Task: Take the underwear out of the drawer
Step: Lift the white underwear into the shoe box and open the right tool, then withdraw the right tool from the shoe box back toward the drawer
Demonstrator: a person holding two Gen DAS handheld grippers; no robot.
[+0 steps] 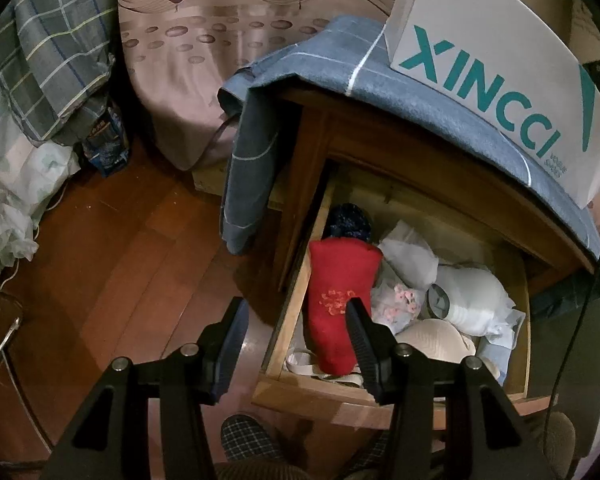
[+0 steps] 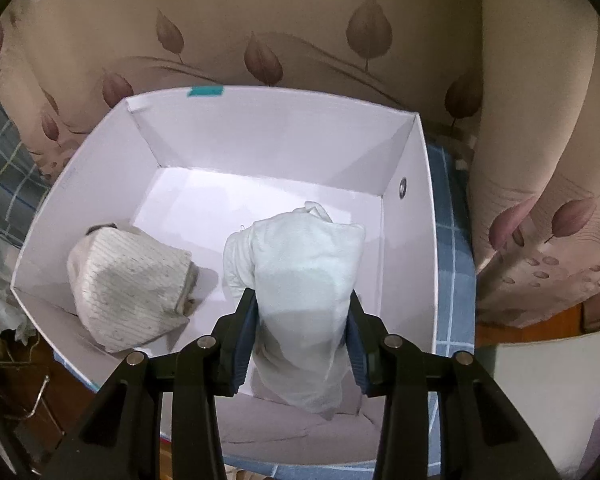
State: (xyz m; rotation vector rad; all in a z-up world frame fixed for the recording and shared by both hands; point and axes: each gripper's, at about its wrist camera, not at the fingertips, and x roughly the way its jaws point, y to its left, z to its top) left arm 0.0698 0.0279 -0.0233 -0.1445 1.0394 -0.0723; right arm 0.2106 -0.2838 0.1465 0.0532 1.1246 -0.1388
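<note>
The wooden drawer (image 1: pixel 290 316) stands pulled out, packed with clothing: a red rolled garment (image 1: pixel 340 280), a dark blue piece (image 1: pixel 348 222), a floral white piece (image 1: pixel 396 306), a beige bra cup (image 1: pixel 436 338) and a white bundle (image 1: pixel 472 296). My left gripper (image 1: pixel 296 308) hovers open over the drawer's left wall with nothing between its fingers. In the right wrist view my right gripper (image 2: pixel 302 298) is shut on pale white underwear (image 2: pixel 300 248), which hangs inside a white box (image 2: pixel 80 184). A striped folded garment (image 2: pixel 132 284) lies in the box to the left.
The white box (image 1: pixel 480 64) sits on a blue cloth (image 1: pixel 320 68) draped over the nightstand. Leaf-patterned bedding (image 2: pixel 260 32) lies behind it. Wood floor (image 1: pixel 120 240), a plaid slipper (image 1: pixel 248 440) and checked bedding (image 1: pixel 52 60) are at the left.
</note>
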